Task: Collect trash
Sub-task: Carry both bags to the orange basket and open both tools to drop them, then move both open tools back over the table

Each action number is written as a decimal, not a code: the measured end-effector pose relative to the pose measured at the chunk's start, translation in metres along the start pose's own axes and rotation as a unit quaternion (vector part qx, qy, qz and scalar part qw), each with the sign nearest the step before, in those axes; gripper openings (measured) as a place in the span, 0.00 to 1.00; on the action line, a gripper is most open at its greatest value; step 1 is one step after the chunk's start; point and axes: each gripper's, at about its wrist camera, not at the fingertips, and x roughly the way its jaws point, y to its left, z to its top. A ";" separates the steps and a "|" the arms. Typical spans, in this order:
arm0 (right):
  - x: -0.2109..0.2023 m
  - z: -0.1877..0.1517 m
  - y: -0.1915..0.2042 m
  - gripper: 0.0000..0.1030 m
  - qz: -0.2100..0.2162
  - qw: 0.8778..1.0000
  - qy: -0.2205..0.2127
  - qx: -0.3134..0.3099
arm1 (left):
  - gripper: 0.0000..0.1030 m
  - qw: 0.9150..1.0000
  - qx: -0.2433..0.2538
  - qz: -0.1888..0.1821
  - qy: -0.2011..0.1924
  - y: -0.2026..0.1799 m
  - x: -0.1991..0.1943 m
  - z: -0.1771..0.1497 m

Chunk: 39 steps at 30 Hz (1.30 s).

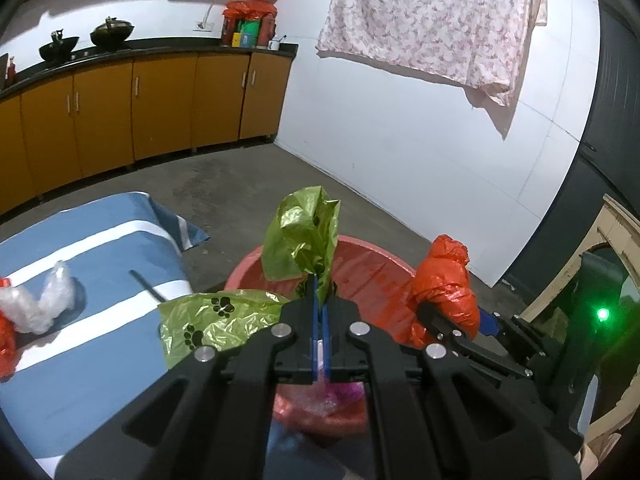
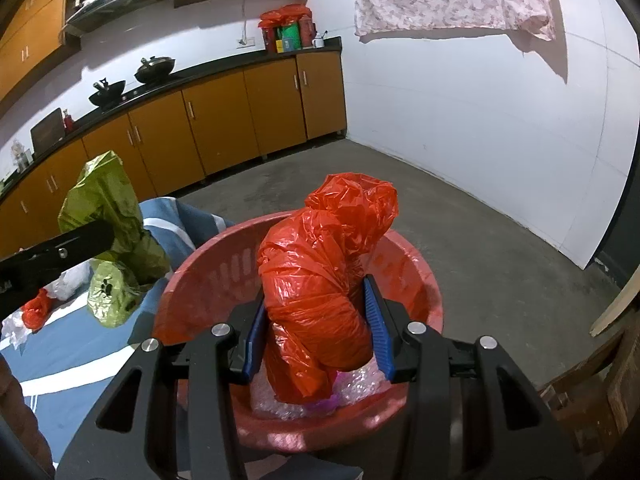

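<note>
At nine o'clock in the left wrist view a crumpled clear plastic wrap point(image 1: 38, 304) lies on the worktop point(image 1: 100, 344), which is draped in a smooth blue cloth with two white stripes; a scrap of orange plastic point(image 1: 6, 336) sits at the edge beside it. Toward six o'clock the left gripper point(image 1: 319, 312) has its blue pads pressed together on a thin, crinkly green bag point(image 1: 300, 240) printed with black paw marks — one bag, in two lobes. Behind it, at twelve o'clock from the gripper, stands a round pink basket point(image 1: 372, 256) of slotted plastic, with bubble wrap point(image 2: 360, 384) in its bottom. At three o'clock the right gripper point(image 2: 318, 320), jaws partly apart, clamps a wrinkled, glossy orange bag point(image 2: 320, 280) over the basket. Beyond: bare concrete floor point(image 1: 240, 176), orange cabinets point(image 1: 160, 96) under a dark counter, two black woks point(image 1: 58, 46), and a floral sheet point(image 1: 432, 12) hung on a white wall.
</note>
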 end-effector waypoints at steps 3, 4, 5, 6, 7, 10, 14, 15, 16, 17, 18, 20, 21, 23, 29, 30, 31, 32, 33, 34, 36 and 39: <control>0.004 0.001 -0.001 0.43 0.000 1.000 0.000 0.001 | 0.03 1.000 0.005 -0.004 0.004 -0.004 0.011 0.004; 0.005 0.001 -0.001 0.43 0.001 1.000 -0.001 0.001 | 0.03 1.000 0.005 -0.005 0.005 -0.006 0.015 0.005; 0.006 0.002 -0.001 0.43 0.001 1.000 -0.001 0.002 | 0.03 1.000 0.006 -0.006 0.007 -0.006 0.018 0.005; 0.008 0.002 -0.002 0.43 0.001 1.000 -0.001 0.002 | 0.03 1.000 0.006 -0.008 0.008 -0.007 0.021 0.006; 0.007 0.000 -0.001 0.43 0.002 1.000 -0.001 0.003 | 0.03 1.000 0.007 -0.009 0.010 -0.009 0.024 0.007; 0.009 -0.003 0.000 0.43 0.005 1.000 -0.001 0.006 | 0.03 1.000 0.013 -0.011 0.012 -0.012 0.032 0.009; 0.011 -0.004 0.002 0.43 0.010 1.000 -0.002 0.002 | 0.03 1.000 0.014 -0.010 0.017 -0.013 0.040 0.009; 0.011 -0.005 0.003 0.44 0.011 1.000 -0.003 -0.002 | 0.03 1.000 0.013 -0.010 0.019 -0.012 0.042 0.009; 0.011 -0.005 0.002 0.44 0.012 1.000 -0.003 -0.004 | 0.04 1.000 0.013 -0.011 0.022 -0.012 0.044 0.008; 0.010 -0.007 0.002 0.45 0.013 1.000 -0.005 -0.008 | 0.05 1.000 0.013 -0.012 0.024 -0.011 0.046 0.009; 0.010 -0.008 0.003 0.47 0.012 1.000 -0.006 -0.011 | 0.06 1.000 0.012 -0.011 0.026 -0.010 0.047 0.009; 0.010 -0.008 0.002 0.51 0.010 1.000 -0.005 -0.013 | 0.25 1.000 0.010 -0.009 0.029 -0.009 0.050 0.008; 0.010 -0.009 0.001 0.55 0.010 1.000 -0.005 -0.013 | 0.30 1.000 0.006 -0.005 0.028 -0.007 0.050 0.007; 0.009 -0.009 0.000 0.60 0.009 1.000 -0.006 -0.011 | 0.36 1.000 0.001 -0.001 0.027 -0.003 0.048 0.006; 0.007 -0.011 0.001 0.63 0.005 1.000 -0.002 -0.020 | 0.46 0.999 -0.012 0.025 0.023 0.014 0.040 0.004; 0.006 -0.011 0.001 0.63 0.005 1.000 -0.001 -0.020 | 0.46 0.999 -0.014 0.032 0.021 0.018 0.037 0.003; 0.005 -0.011 0.002 0.63 0.005 1.000 -0.001 -0.020 | 0.47 0.999 -0.015 0.038 0.019 0.021 0.034 0.002; 0.004 -0.011 0.003 0.63 0.006 1.000 -0.001 -0.020 | 0.48 0.999 -0.016 0.044 0.017 0.024 0.031 0.002; 0.003 -0.011 0.003 0.63 0.006 1.000 -0.001 -0.020 | 0.49 0.999 -0.016 0.048 0.016 0.026 0.028 0.002; 0.001 -0.011 0.005 0.63 0.006 1.000 -0.002 -0.020 | 0.50 0.998 -0.018 0.056 0.014 0.029 0.024 0.001; -0.002 -0.009 0.008 0.63 0.007 1.000 -0.003 -0.021 | 0.51 0.997 -0.021 0.067 0.012 0.034 0.016 -0.001; -0.007 -0.011 0.014 0.63 0.008 1.000 -0.006 -0.025 | 0.55 0.996 -0.024 0.089 0.002 0.046 -0.005 -0.008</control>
